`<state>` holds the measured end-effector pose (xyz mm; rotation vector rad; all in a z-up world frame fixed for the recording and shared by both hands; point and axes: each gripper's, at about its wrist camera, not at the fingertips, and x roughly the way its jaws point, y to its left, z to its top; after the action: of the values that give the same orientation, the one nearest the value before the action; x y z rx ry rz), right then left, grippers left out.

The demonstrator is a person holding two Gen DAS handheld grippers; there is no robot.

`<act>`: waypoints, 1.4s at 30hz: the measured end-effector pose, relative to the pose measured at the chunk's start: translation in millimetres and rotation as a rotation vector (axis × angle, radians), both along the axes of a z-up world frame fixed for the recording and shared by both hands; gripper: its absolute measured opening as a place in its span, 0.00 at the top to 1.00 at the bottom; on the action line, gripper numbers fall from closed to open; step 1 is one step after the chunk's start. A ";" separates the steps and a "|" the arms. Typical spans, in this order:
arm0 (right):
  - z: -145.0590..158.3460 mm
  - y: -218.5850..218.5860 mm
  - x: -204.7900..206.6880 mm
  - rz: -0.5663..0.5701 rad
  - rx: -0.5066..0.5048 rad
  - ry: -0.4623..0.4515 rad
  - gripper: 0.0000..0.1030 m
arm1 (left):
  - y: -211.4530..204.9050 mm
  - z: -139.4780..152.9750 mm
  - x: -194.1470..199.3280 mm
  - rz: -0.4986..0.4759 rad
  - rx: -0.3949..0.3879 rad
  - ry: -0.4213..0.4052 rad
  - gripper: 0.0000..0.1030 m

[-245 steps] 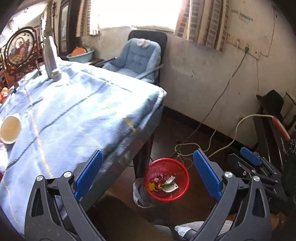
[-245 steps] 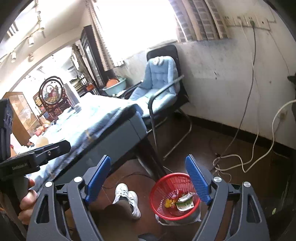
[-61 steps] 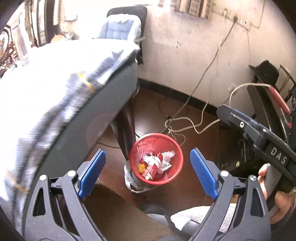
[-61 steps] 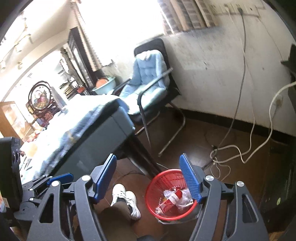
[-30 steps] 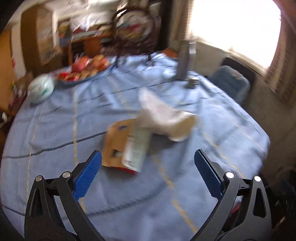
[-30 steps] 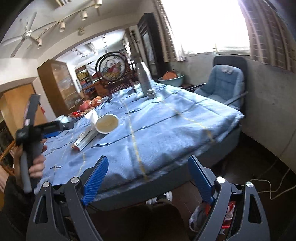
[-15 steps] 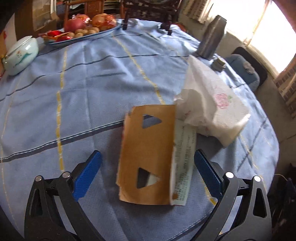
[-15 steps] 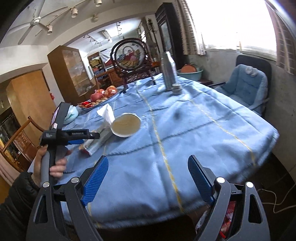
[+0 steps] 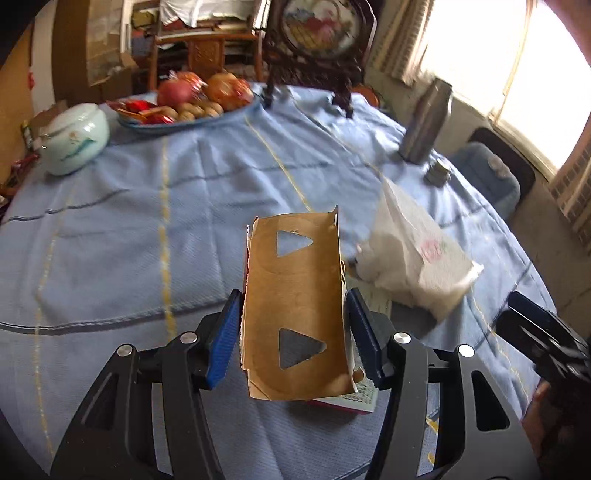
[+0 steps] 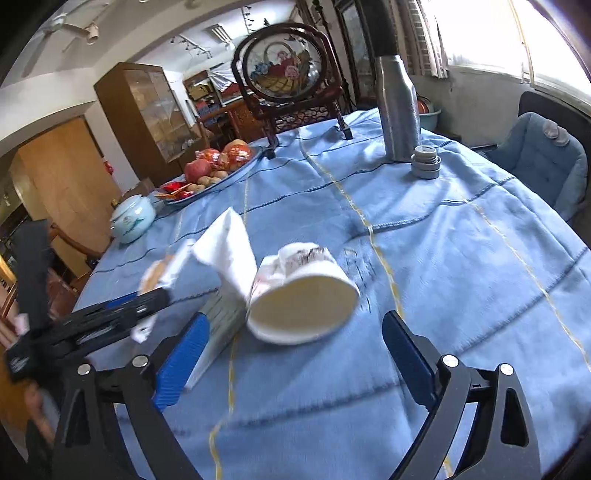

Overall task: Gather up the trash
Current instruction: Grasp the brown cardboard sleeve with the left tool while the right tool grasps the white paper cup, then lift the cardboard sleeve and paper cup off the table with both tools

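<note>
Daylit, fisheye-warped views.
My feeds blow out at the window (image 10: 517, 33); motion blur smears areas farthest from it.

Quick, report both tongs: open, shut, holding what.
Left tongs: closed on the torn cardboard carton, pads against both its sides.
Right tongs: open, empty, the tipped paper cup just ahead.

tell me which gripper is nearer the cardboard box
Left. The left gripper has its blue pads on both sides of the cardboard box. The right gripper hangs open in front of the paper cup, off to the box's side.
</note>
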<state>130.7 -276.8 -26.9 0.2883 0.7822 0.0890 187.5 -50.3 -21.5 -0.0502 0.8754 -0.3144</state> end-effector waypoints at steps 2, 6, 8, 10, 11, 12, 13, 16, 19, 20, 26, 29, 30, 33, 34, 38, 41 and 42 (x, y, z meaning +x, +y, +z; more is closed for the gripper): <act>-7.0 2.8 11.7 -0.002 -0.001 0.021 0.09 | 3.5 1.2 2.3 0.009 -0.009 0.004 0.45; -26.2 14.9 32.4 0.029 -0.051 0.084 0.05 | 6.0 -2.7 4.9 0.003 -0.023 0.034 0.45; -30.9 15.6 42.3 0.050 -0.046 0.117 0.06 | 4.9 -5.4 6.8 -0.007 -0.029 0.054 0.45; -29.6 11.9 44.0 0.061 -0.027 0.102 0.27 | 3.1 -6.9 7.6 -0.013 -0.022 0.057 0.45; -28.0 10.6 41.9 0.069 -0.035 0.096 0.28 | 2.2 -7.3 6.5 -0.010 -0.019 0.055 0.45; -22.6 8.9 33.7 0.073 -0.038 0.067 0.28 | 2.0 -6.8 5.7 -0.009 -0.014 0.049 0.45; -16.6 8.2 24.0 0.076 -0.046 0.041 0.28 | 2.0 -6.2 4.6 -0.009 -0.012 0.044 0.45; 3.1 4.3 -9.0 0.080 -0.071 -0.027 0.28 | 1.8 -1.9 0.8 -0.021 -0.024 0.023 0.45; 22.1 -4.4 -43.2 0.078 -0.058 -0.082 0.27 | -0.2 2.9 -4.3 -0.032 -0.022 -0.005 0.45; 28.0 -8.2 -57.9 0.068 -0.062 -0.106 0.27 | -1.3 5.0 -7.1 -0.040 -0.020 -0.019 0.45; 25.6 -19.5 -80.5 0.023 -0.188 -0.054 0.24 | -10.4 8.0 -19.3 -0.084 -0.035 -0.039 0.45; 16.9 -29.7 -86.2 0.024 -0.133 -0.024 0.23 | -14.2 4.8 -23.2 -0.082 -0.023 -0.039 0.45; 15.1 -31.3 -90.4 0.026 -0.121 -0.023 0.23 | -14.9 4.0 -24.0 -0.079 -0.017 -0.041 0.45; 8.8 -37.3 -98.0 0.006 -0.133 -0.028 0.23 | -16.4 2.7 -25.1 -0.071 0.000 -0.048 0.45; 5.9 -41.6 -99.8 -0.001 -0.119 -0.024 0.24 | -16.9 2.5 -25.3 -0.069 0.004 -0.050 0.45; 6.6 -58.8 -109.5 -0.023 -0.011 -0.049 0.24 | -15.6 3.1 -26.9 -0.067 0.005 -0.057 0.45; 17.2 -70.6 -123.0 -0.058 0.022 -0.103 0.26 | -14.2 4.9 -28.9 -0.076 -0.009 -0.060 0.45; 22.4 -74.2 -128.8 -0.071 0.018 -0.124 0.27 | -14.5 5.7 -30.0 -0.087 -0.019 -0.060 0.45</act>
<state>1.8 -351.0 -4.5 0.3247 0.6481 0.0466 157.5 -64.8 -15.8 -0.0198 0.8162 -0.4033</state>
